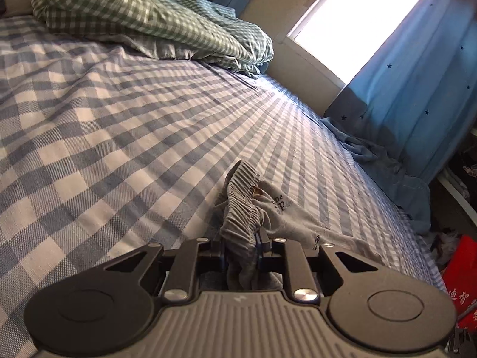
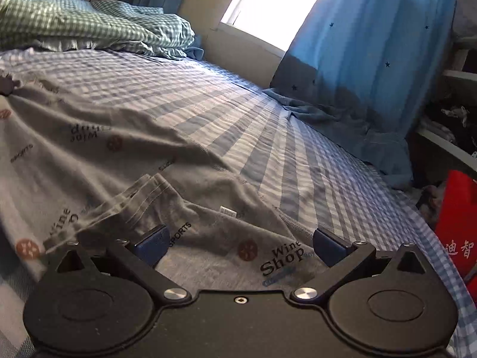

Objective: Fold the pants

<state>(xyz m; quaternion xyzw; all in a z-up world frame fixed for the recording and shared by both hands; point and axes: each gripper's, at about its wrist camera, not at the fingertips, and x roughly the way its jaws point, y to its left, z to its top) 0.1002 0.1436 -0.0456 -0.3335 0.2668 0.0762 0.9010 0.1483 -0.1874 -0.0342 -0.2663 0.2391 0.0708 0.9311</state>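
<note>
Grey pants [image 2: 89, 149] with printed words and round brown marks lie spread on the blue checked bed sheet [image 2: 238, 113]. In the left wrist view my left gripper [image 1: 241, 246] is shut on the pants' ribbed elastic waistband [image 1: 238, 205], which bunches up between the pads; more grey cloth [image 1: 298, 220] trails to the right. In the right wrist view my right gripper [image 2: 238, 243] stands wide open just above the grey cloth, its blue pads [image 2: 150, 243] apart with nothing pinched. A striped hem [image 2: 134, 200] lies blurred to the left of it.
A rumpled green checked duvet [image 1: 143, 15] lies at the far end of the bed. Blue curtains [image 2: 357, 59] hang beside a bright window [image 1: 357, 21] on the right, pooling on the bed edge. A red bag [image 2: 459, 226] and cluttered shelves [image 2: 447, 125] stand at the right.
</note>
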